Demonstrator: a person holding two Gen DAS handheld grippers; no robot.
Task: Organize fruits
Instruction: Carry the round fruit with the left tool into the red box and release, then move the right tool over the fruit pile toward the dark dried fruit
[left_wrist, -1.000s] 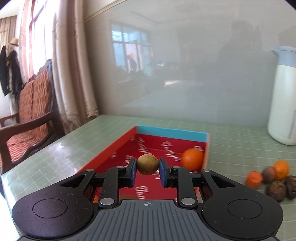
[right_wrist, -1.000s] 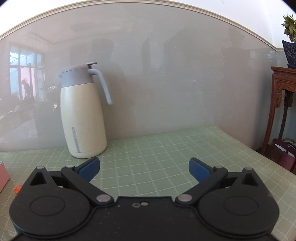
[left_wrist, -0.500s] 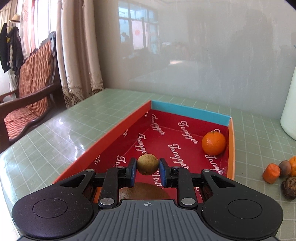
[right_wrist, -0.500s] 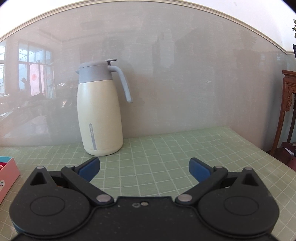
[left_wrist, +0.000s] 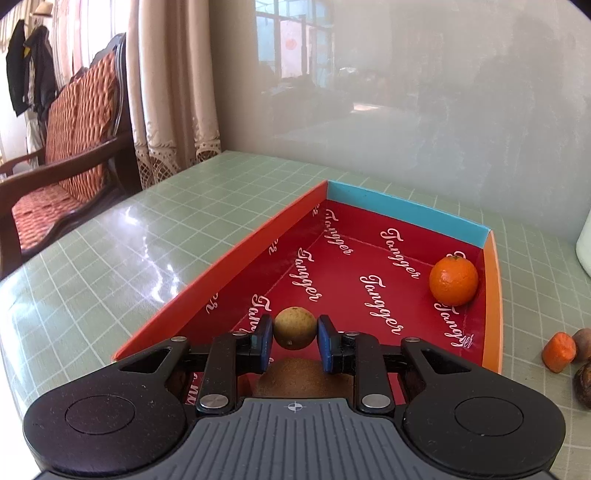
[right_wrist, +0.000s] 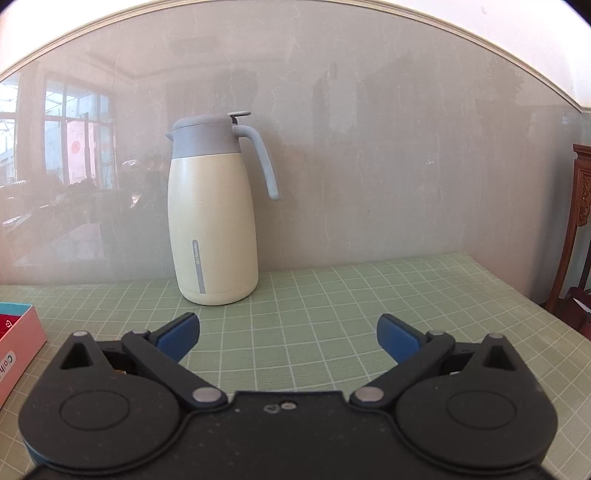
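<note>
Now held: small tan-brown round fruit (left_wrist: 294, 328), pinched at its widest girth between the blue pads of the left gripper (left_wrist: 294, 334), jaws closed down to the fruit's width. Poised above the near end of the red tray (left_wrist: 229, 266), not yet touching the floor of it. Probably light, with a thin brittle shell, so only gentle squeeze wanted; round and smooth enough to roll once released, so best set low before letting go. Already in the tray: an orange (left_wrist: 453, 280) against the far right wall, and a larger brown fruit (left_wrist: 295, 376) half hidden under the jaws. Waiting on the table (left_wrist: 110, 240) to the right: an orange piece (left_wrist: 559, 352) and darker wrinkled fruits (left_wrist: 584, 380). Right gripper (right_wrist: 288, 338) spread wide, holding nothing, facing a cream jug (right_wrist: 212, 221).
</note>
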